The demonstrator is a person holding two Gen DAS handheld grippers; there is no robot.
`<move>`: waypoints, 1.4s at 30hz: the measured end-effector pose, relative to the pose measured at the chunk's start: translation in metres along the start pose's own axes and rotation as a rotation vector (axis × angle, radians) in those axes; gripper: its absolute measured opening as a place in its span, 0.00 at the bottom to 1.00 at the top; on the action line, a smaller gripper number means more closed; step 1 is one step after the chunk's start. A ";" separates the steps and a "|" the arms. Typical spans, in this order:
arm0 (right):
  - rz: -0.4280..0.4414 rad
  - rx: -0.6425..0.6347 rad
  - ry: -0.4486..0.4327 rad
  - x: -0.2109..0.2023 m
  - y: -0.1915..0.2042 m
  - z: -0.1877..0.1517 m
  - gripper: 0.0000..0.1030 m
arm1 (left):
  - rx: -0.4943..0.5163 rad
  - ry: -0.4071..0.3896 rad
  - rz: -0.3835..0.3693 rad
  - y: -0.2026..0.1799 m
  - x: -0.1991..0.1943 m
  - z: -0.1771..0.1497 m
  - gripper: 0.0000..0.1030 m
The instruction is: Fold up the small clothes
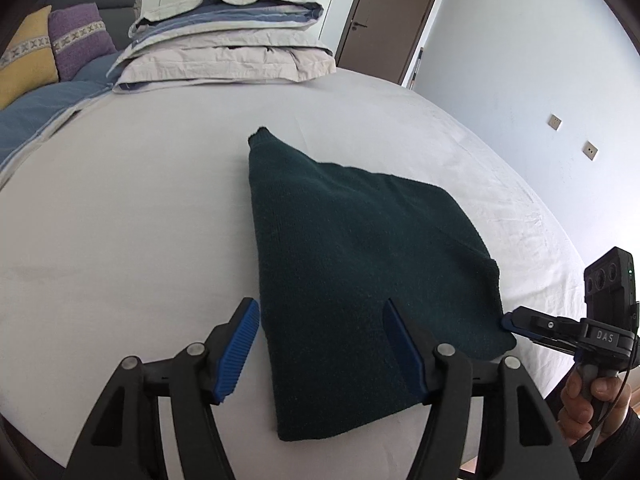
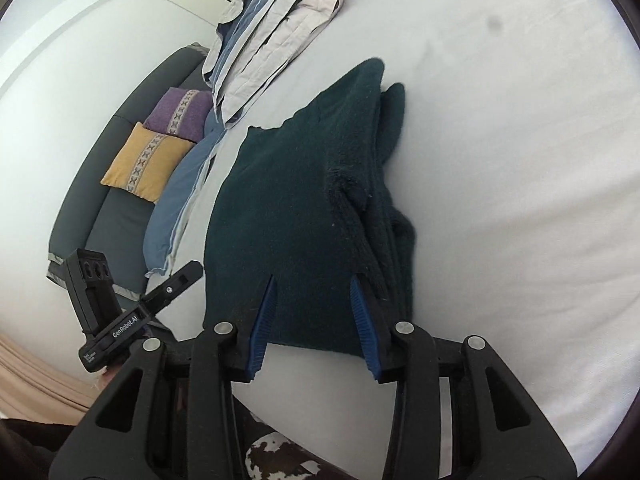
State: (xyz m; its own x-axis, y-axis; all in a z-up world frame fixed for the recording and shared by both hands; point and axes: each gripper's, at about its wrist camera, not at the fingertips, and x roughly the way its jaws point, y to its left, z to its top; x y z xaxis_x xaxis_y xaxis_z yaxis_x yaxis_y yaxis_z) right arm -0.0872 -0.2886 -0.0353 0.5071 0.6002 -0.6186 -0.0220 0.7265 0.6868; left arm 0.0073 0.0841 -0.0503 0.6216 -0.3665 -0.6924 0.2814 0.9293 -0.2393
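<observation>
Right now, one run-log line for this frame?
stage: fold underway | sweater: folded, on bed | left gripper: open, at near edge | right gripper: open, at corner

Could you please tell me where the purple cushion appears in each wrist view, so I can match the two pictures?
Left wrist: purple cushion at far upper left, right of the yellow cushion.
Right wrist: purple cushion at left of centre, above the yellow cushion.
Shared landmark: the folded duvet stack on the bed.
</observation>
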 end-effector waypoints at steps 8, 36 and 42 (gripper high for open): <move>-0.329 -0.235 -0.303 -0.087 0.050 0.008 0.39 | 0.138 -0.300 0.175 -0.032 -0.066 0.014 1.00; -0.678 -0.314 -0.416 -0.122 0.133 0.010 1.00 | 0.055 -0.095 0.351 -0.055 -0.062 0.005 1.00; -0.724 -0.295 -0.266 -0.071 0.107 -0.007 1.00 | 0.056 -0.053 0.331 -0.054 -0.050 -0.002 1.00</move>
State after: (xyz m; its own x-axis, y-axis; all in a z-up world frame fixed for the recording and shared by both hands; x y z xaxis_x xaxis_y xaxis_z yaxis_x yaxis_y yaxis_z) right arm -0.1321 -0.2515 0.0793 0.6686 -0.1229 -0.7334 0.1823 0.9832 0.0014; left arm -0.0398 0.0524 -0.0041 0.7229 -0.0488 -0.6893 0.0969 0.9948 0.0312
